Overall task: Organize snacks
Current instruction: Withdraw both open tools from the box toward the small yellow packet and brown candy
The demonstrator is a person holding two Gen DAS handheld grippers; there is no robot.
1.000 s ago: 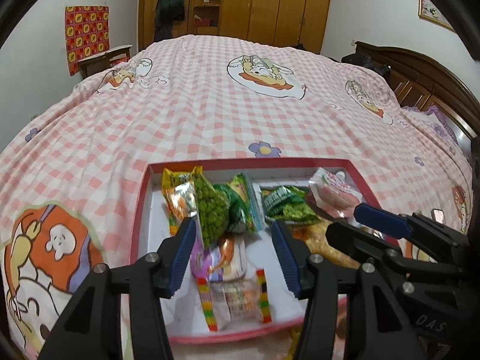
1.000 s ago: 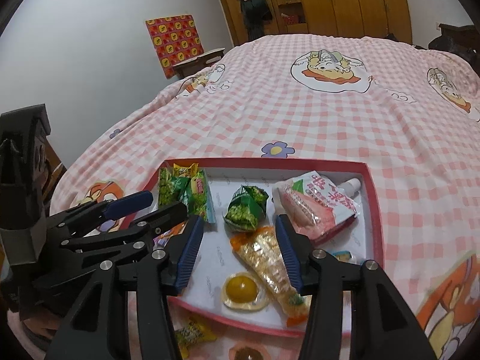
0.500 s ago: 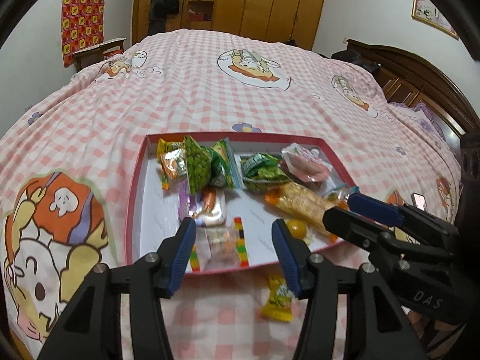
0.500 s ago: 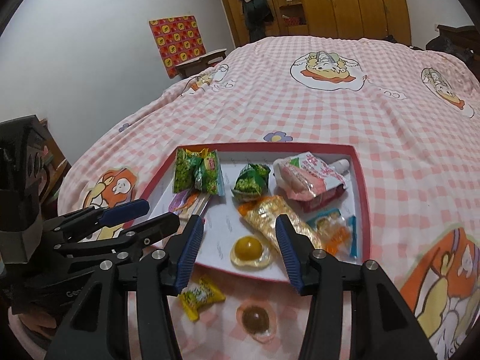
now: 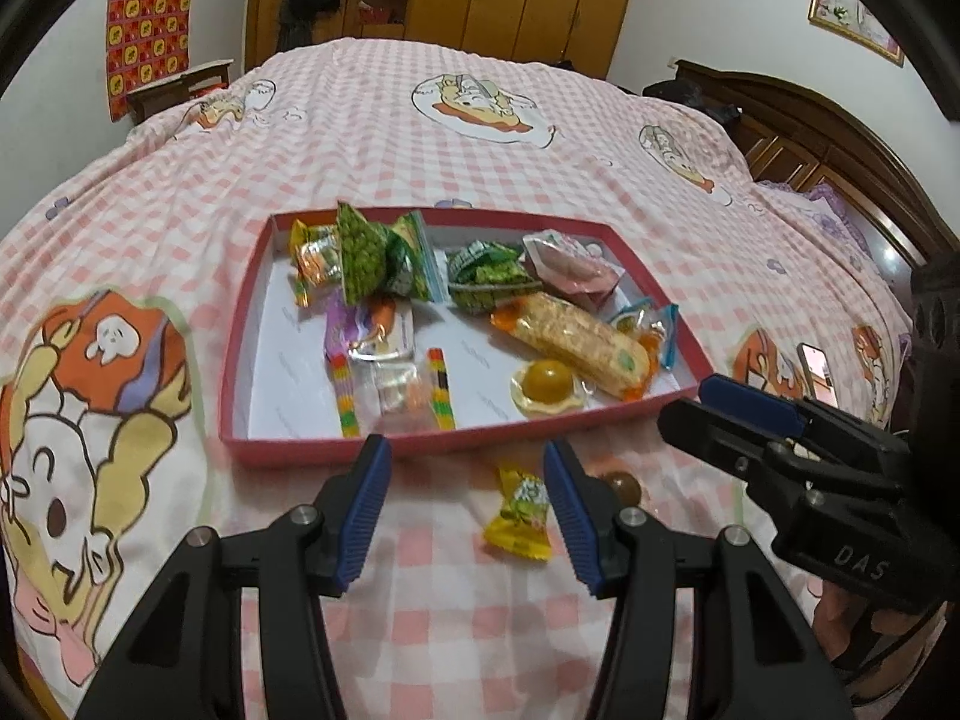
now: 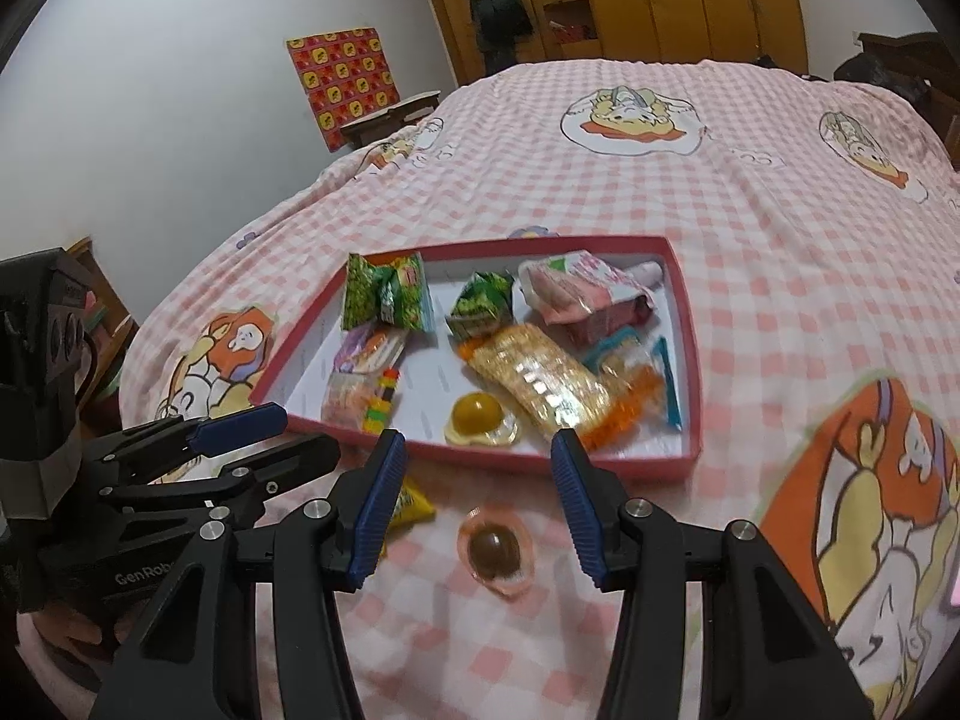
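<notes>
Both grippers are pulling back from the shallow red cardboard tray (image 5: pixel 414 441) of snacks, whose whole rim is now showing. The left gripper (image 5: pixel 465 516) and right gripper (image 6: pixel 477 513) are now hanging over the pink checked bedspread (image 5: pixel 420 564), where a yellow-wrapped candy (image 5: pixel 521 510) and a brown jelly cup (image 6: pixel 497 551) are coming into sight.

I am looking at a bed (image 5: pixel 420 138) spread with a pink checked cartoon cover. A red-rimmed tray (image 5: pixel 235 324) of snacks is resting on it. Just in front of the tray, a yellow sachet (image 5: pixel 521 507) and a brown jelly cup (image 6: pixel 497 551) are lying on the cover.
</notes>
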